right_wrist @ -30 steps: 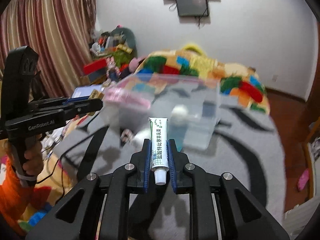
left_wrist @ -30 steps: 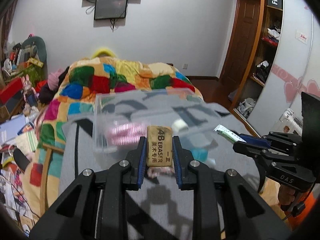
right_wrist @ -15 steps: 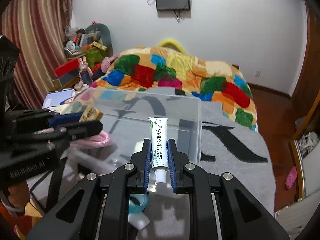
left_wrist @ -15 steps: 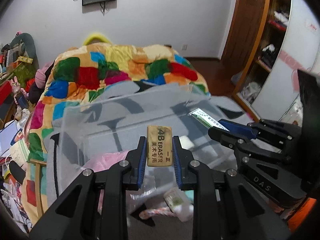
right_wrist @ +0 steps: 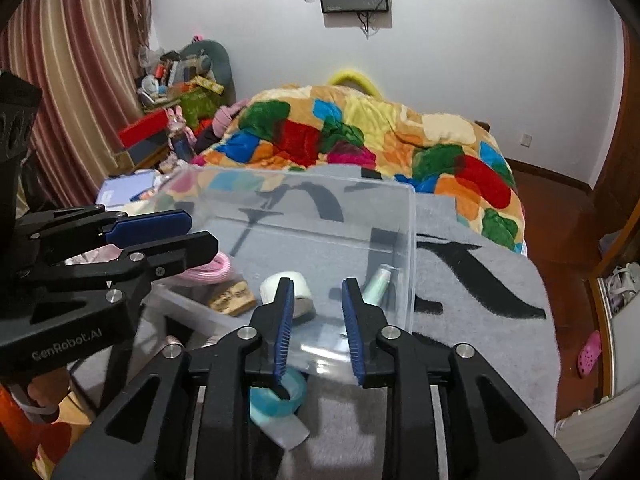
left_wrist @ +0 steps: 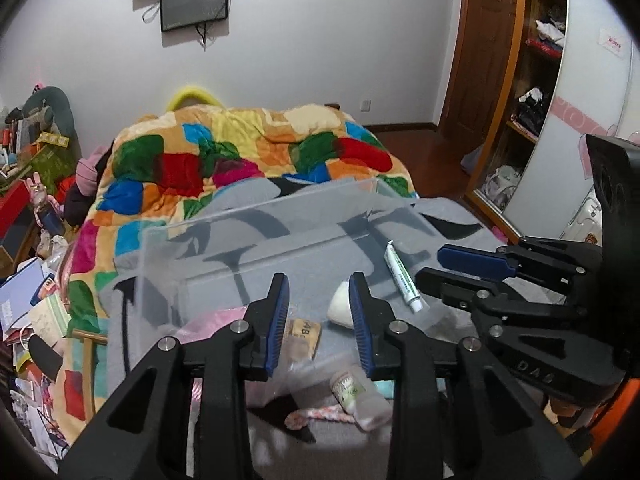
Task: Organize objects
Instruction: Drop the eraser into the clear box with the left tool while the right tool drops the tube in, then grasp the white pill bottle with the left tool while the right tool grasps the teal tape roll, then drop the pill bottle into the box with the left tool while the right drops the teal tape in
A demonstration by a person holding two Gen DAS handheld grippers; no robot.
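Item 1: left tongs (left_wrist: 319, 312). We find them parted wide, nothing between the blue pads, poised over the near edge of the clear bin (left_wrist: 260, 236). In the right wrist view they (right_wrist: 192, 232) enter from the left, one blue pad above one black finger, likewise spread.

Item 2: right tongs (right_wrist: 318, 312). We record these as spread apart and holding nothing, above the bin's near right corner. In the left wrist view they (left_wrist: 436, 264) reach in from the right.

Item 3: clear bin, open-topped, standing on the grey blanket (right_wrist: 480, 288) at the foot of the bed.

Contents as we count them:
- eraser (left_wrist: 306, 334), tan, marked "4B", lying flat on the bin floor toward the near left; also seen at (right_wrist: 233, 297).
- ointment tube (left_wrist: 402, 276), white with green print, leaning along the right wall, cap end toward us; seen through that wall at (right_wrist: 378, 282).
- white roll (right_wrist: 286, 292) (tape, we think), between eraser and tube.
- pink coil (right_wrist: 210, 270), against the left side, beside the eraser.

Item 4: loose on the blanket just outside the near wall: a small white bottle (left_wrist: 360, 396), a pink-and-white twisted piece (left_wrist: 316, 416), and a teal tape roll (right_wrist: 280, 394).

Item 5: patchwork quilt (left_wrist: 248, 152), beyond the bin.
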